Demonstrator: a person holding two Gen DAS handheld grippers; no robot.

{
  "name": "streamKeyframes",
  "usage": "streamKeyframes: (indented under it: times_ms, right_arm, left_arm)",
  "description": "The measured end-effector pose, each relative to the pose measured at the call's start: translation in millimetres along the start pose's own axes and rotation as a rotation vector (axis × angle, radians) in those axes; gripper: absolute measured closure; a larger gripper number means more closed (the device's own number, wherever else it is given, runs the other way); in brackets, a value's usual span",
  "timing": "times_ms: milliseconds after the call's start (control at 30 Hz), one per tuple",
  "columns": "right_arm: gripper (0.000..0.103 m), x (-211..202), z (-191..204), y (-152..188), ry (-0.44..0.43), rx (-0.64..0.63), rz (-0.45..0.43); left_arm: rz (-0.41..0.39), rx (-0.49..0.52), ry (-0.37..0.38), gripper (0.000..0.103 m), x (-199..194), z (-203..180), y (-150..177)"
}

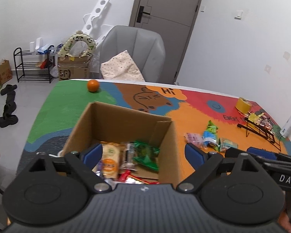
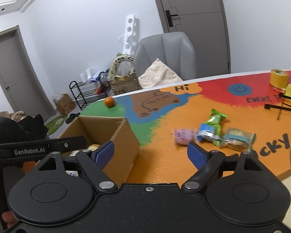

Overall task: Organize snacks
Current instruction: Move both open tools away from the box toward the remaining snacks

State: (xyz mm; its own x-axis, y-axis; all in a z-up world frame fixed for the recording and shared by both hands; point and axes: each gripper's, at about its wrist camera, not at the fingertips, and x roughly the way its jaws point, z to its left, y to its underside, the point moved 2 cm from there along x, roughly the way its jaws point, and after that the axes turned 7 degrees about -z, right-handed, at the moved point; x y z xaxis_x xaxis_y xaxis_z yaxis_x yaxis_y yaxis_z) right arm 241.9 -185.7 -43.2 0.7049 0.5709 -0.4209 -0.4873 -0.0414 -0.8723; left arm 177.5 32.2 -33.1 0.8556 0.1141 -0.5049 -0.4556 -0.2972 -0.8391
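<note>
Both the left gripper and right gripper gape empty beside the cardboard box, which collects wrapped snacks strewn mid-table.

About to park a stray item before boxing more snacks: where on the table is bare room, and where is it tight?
Free: the green patch between the orange and the cardboard box, and the orange stretch between the box and the loose snack packets. Crowded: around those packets, and the far right corner by the tape roll and black wire rack.
</note>
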Motion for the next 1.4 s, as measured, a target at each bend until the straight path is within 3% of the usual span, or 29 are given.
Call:
streamKeyframes:
  times_ms: [233, 500, 867, 1400]
  right_arm:
    - [0.007, -9, -27, 2, 0.029, 0.027, 0.003]
    - [0.003, -17, -57, 4, 0.056, 0.074, -0.004]
    - [0.003, -21, -94, 10, 0.099, 0.129, -0.002]
    - [0.012, -6, -125, 14, 0.161, 0.185, -0.011]
  left_arm:
    - [0.03, 0.026, 0.027, 0.012, 10, -26, 4]
    - [0.086, 0.061, 0.073, 0.012, 21, -54, 10]
    - [0.121, 0.085, 0.112, 0.012, 32, -90, 9]
    - [0.078, 0.095, 0.13, 0.013, 64, -129, 13]
